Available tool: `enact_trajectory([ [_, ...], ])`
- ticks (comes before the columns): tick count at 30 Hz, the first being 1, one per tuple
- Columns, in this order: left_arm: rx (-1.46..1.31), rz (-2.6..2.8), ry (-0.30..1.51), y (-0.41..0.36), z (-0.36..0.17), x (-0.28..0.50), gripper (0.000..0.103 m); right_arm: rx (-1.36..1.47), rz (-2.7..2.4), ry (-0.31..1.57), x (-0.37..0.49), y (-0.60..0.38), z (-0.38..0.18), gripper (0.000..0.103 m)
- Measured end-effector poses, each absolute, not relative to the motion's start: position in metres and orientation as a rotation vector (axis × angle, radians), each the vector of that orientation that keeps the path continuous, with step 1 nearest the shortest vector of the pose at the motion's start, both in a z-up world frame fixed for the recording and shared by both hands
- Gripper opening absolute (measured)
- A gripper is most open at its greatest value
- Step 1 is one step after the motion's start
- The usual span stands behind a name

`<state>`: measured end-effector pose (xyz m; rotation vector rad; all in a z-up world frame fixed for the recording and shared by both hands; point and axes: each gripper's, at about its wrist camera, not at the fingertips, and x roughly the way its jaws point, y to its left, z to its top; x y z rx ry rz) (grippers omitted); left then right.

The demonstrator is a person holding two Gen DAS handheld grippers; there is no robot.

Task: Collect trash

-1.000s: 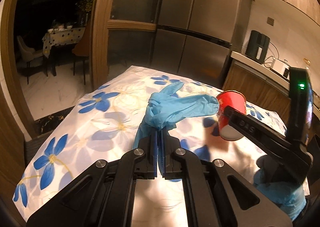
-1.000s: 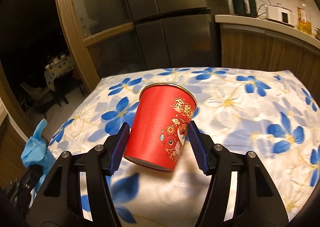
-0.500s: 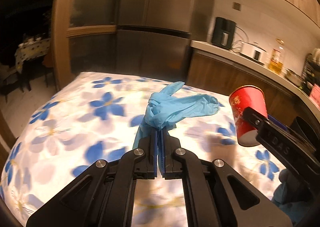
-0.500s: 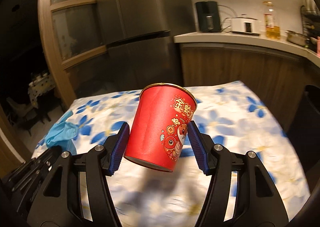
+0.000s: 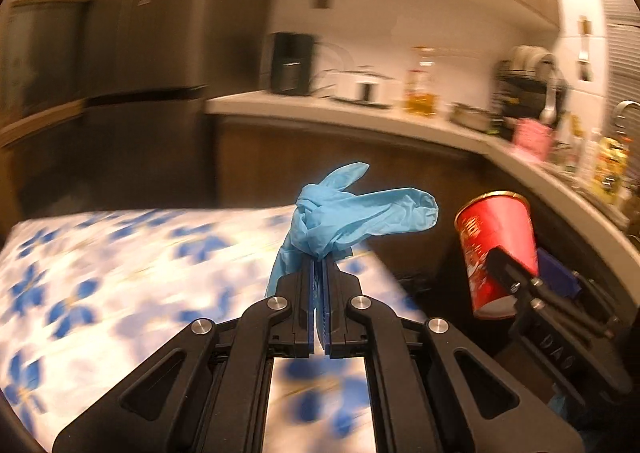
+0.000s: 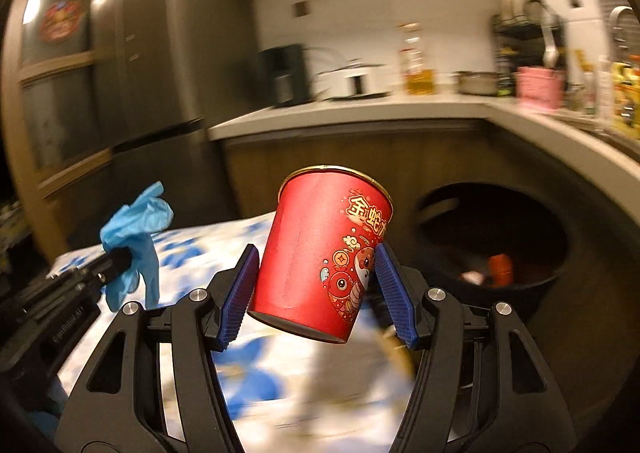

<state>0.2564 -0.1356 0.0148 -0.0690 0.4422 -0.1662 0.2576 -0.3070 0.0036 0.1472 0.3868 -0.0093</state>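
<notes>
My left gripper (image 5: 319, 265) is shut on a crumpled blue glove (image 5: 352, 213), which sticks up above its tips, held over the right end of the flowered tablecloth (image 5: 120, 277). The glove (image 6: 136, 229) also shows at the left of the right wrist view. A red paper cup (image 6: 324, 261) with gold print hangs tilted in the air, my right gripper (image 6: 316, 293) shut on it by its lower sides. In the left wrist view that cup (image 5: 496, 245) is off to the right. A dark round bin (image 6: 492, 249) with scraps inside stands beyond the cup, to its right.
A dark wooden counter (image 6: 400, 109) curves along the back and right, crowded with an oil bottle (image 6: 416, 61), appliances, a pink tub (image 6: 538, 87) and a dish rack. A tall grey fridge (image 6: 152, 61) stands at the left. The table's edge is just short of the bin.
Both grippers have swung to the right with the glove and the cup still in them. The view has passed from the fridge and doorway to the counter, and the bin has come into sight.
</notes>
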Motion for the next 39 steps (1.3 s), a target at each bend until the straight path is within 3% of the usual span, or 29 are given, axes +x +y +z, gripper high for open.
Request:
enact_trajectory([
  [9, -0.022, -0.44, 0.37, -0.273, 0.022, 0.307, 0.003, 0.207, -0.216, 0.328, 0.271, -0.431, 0.008, 0.06],
  [19, -0.03, -0.544, 0.407, -0.325, -0.001, 0.349, 0.004, 0.226, -0.244, 0.339, 0.299, -0.474, -0.005, 0.062],
  [22, -0.021, -0.567, 0.408, -0.328, -0.005, 0.351, 0.016, 0.226, -0.246, 0.343, 0.305, -0.478, -0.008, 0.064],
  [25, -0.007, -0.556, 0.404, -0.329, -0.007, 0.354, 0.039, 0.22, -0.267, 0.347, 0.308, -0.48, -0.011, 0.072],
  [28, -0.023, -0.54, 0.419, -0.324, -0.008, 0.358, 0.045, 0.221, -0.297, 0.37, 0.307, -0.483, -0.015, 0.075],
  [37, 0.015, -0.355, 0.392, -0.28, -0.004, 0.323, 0.088, 0.142, -0.331, 0.423, 0.276, -0.453, -0.02, 0.097],
  [39, 0.024, -0.319, 0.372, -0.267, 0.0, 0.307, 0.09, 0.122, -0.325, 0.427, 0.267, -0.442, -0.018, 0.098],
])
